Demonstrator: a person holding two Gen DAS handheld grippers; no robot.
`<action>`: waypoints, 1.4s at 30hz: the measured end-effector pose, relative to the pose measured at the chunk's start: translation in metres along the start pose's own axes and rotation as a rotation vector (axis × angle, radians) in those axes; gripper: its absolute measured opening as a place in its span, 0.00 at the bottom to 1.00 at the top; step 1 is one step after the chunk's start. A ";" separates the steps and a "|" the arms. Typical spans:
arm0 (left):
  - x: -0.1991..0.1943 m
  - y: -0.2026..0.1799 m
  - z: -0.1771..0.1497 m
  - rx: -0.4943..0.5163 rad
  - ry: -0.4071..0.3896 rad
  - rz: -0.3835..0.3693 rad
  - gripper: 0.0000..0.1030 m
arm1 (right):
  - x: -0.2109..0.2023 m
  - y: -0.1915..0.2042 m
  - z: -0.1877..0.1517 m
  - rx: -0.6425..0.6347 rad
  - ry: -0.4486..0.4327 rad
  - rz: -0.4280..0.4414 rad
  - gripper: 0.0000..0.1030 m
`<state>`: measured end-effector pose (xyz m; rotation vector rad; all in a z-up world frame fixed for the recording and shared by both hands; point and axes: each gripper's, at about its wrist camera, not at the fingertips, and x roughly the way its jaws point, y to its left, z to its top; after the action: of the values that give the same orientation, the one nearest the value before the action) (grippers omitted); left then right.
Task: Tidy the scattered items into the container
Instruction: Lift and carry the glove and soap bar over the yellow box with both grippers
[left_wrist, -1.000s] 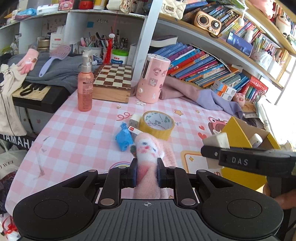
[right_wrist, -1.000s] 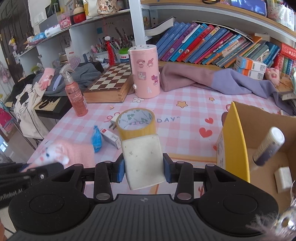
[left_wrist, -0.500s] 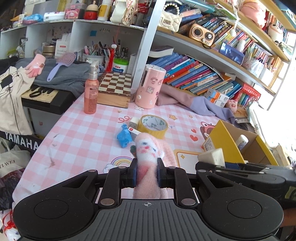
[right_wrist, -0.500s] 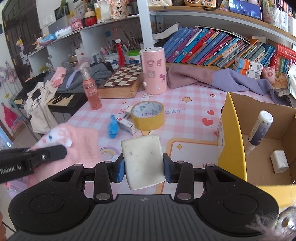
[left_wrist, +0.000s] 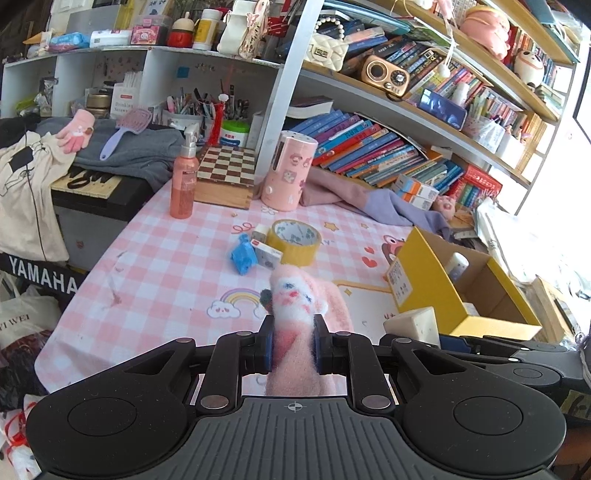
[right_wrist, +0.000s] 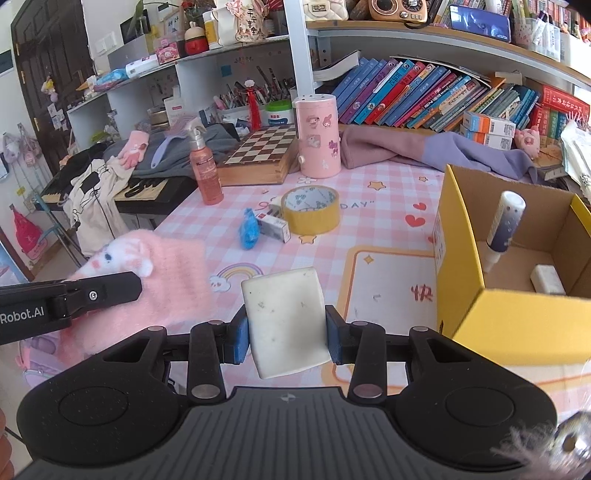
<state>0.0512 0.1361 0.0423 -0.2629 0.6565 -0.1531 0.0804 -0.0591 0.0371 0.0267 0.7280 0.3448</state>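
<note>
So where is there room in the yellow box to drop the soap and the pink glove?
The yellow box holds just a tube leaning on its back wall and a small white block on the floor. The bare cardboard floor in front of them is free. On the cloth, the rainbow patch is bare; around the tape roll it is crowded.

Pink-and-white checked tablecloth (left_wrist: 155, 254) covers the table, printed with a rainbow and hearts. White open shelving unit (left_wrist: 155, 66) stands behind, crowded with jars and pens. Curved wooden bookshelf (left_wrist: 436, 122) runs to the right, packed with leaning books. Black electronic keyboard (right_wrist: 155, 192) sits left of the table under draped clothing. Dark wooden door (right_wrist: 48, 74) at far left. Strong daylight enters from the right.
</note>
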 end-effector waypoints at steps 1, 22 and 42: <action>-0.003 0.000 -0.002 0.003 0.000 -0.004 0.17 | -0.003 0.001 -0.003 0.003 -0.002 -0.002 0.37; -0.026 -0.020 -0.035 0.057 0.063 -0.116 0.17 | -0.052 -0.002 -0.054 0.089 0.006 -0.105 0.36; 0.007 -0.076 -0.044 0.189 0.175 -0.307 0.17 | -0.087 -0.048 -0.084 0.252 0.018 -0.287 0.36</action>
<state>0.0252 0.0532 0.0272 -0.1672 0.7669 -0.5347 -0.0208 -0.1397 0.0238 0.1559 0.7776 -0.0219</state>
